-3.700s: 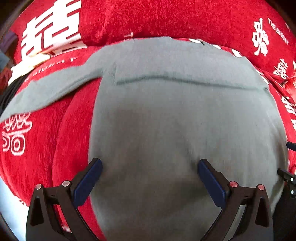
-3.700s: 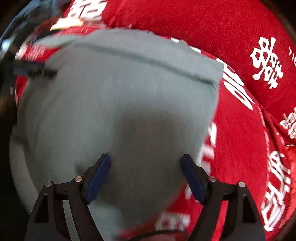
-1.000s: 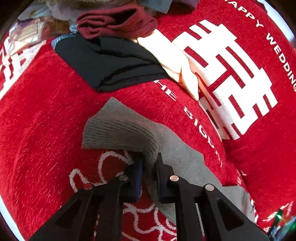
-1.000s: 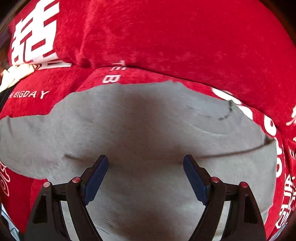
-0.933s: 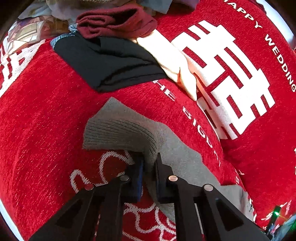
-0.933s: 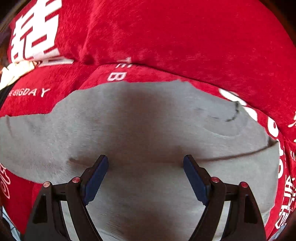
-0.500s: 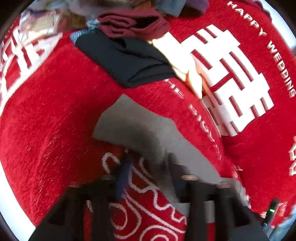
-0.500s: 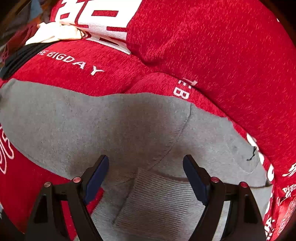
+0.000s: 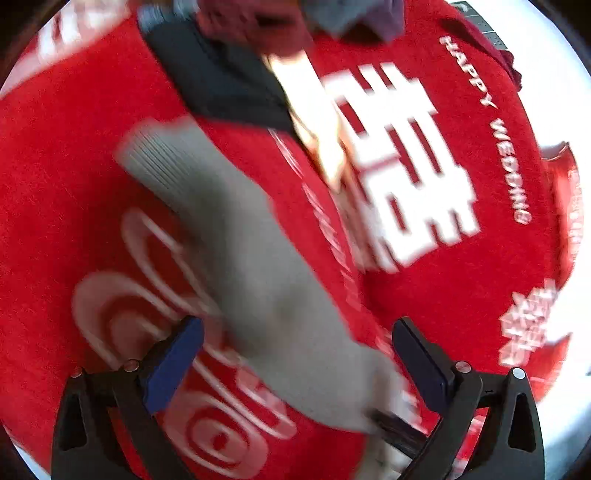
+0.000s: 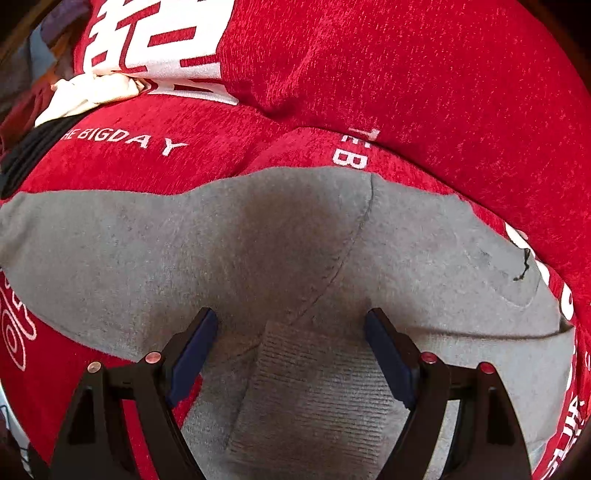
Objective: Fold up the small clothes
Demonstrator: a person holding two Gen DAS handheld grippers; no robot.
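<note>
A small grey sweater (image 10: 280, 243) lies flat on a red cloth with white lettering. In the left wrist view its long sleeve (image 9: 258, 273) stretches away from me, with the ribbed cuff (image 9: 162, 162) at the far end. My left gripper (image 9: 295, 354) is open and empty, straddling the sleeve near its shoulder end. My right gripper (image 10: 291, 347) is open and empty just above the sweater's body, with a ribbed cuff or hem (image 10: 314, 384) lying between its fingers. The left wrist view is blurred.
A pile of other clothes lies beyond the sleeve: a black garment (image 9: 221, 85), a cream one (image 9: 306, 122) and a maroon one (image 9: 255, 26). The cream one (image 10: 92, 92) also shows in the right wrist view. The red cloth (image 10: 406, 74) rises in a fold behind the sweater.
My left gripper was shut on the sleeve near the cuff; it has opened, let the sleeve go and drawn back. My right gripper stayed open and shifted left over the sweater.
</note>
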